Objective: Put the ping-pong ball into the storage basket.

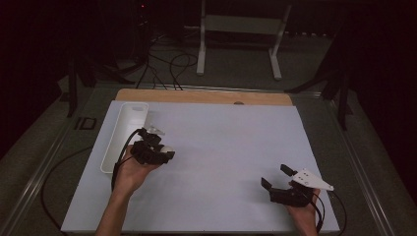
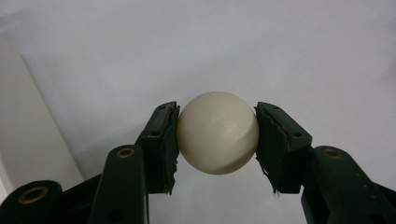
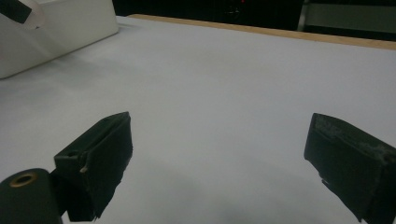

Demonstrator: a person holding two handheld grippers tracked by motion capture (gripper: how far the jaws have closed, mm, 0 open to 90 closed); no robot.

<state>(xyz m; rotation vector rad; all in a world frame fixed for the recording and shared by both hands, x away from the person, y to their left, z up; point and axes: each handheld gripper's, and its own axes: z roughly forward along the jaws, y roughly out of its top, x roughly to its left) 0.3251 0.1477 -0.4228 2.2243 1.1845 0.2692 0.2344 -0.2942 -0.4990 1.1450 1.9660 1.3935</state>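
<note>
A cream-white ball (image 2: pixel 217 132) sits squeezed between the two black pads of my left gripper (image 2: pixel 216 140), which is shut on it above the white table sheet. In the high view that left gripper (image 1: pixel 166 151) is at the table's left, just right of the white tray (image 1: pixel 119 142), with the ball (image 1: pixel 167 149) showing pale at its tip. My right gripper (image 1: pixel 274 176) rests low at the front right of the table, jaws wide apart. From its own camera the right gripper (image 3: pixel 219 154) has only bare white sheet between its fingers.
A long white tray stands along the left side of the white sheet (image 1: pixel 221 147); its wall (image 3: pixel 56 28) appears at the far left in the right gripper view. A wooden table edge (image 1: pixel 201 96) runs along the back. Cables trail from both grippers.
</note>
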